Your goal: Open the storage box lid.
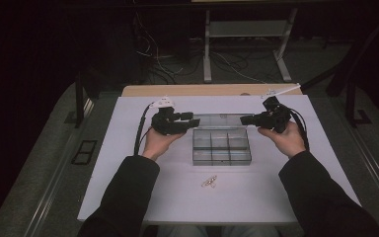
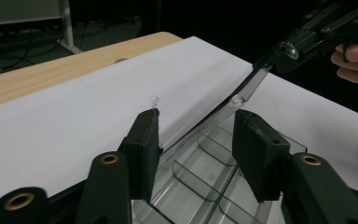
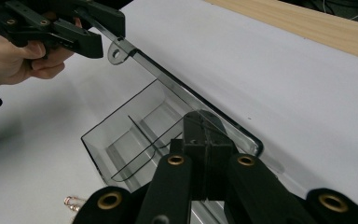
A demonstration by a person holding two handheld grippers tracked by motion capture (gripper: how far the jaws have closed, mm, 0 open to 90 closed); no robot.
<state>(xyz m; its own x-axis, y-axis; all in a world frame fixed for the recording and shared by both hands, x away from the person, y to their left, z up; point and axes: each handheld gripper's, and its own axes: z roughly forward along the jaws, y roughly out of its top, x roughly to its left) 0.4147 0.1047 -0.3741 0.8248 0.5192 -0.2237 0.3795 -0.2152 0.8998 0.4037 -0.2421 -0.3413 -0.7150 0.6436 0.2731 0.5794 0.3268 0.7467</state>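
A clear plastic compartment box (image 1: 221, 146) stands open in the middle of the white board, its lid (image 1: 219, 120) raised at the far side. My right gripper (image 1: 244, 120) is shut on the lid's right end; in the right gripper view its jaws (image 3: 205, 119) pinch the lid's edge (image 3: 168, 79) above the box (image 3: 121, 140). My left gripper (image 1: 195, 118) is at the lid's left end. In the left gripper view its pads (image 2: 198, 116) stand apart on either side of the lid (image 2: 256, 77) without pressing on it. The compartments look empty.
A small shiny metal piece (image 1: 209, 182) lies on the white board (image 1: 128, 187) in front of the box, also seen as a glint (image 3: 73, 202) in the right gripper view. A wooden table edge (image 1: 202, 90) runs behind the board. Dark floor and cables lie beyond.
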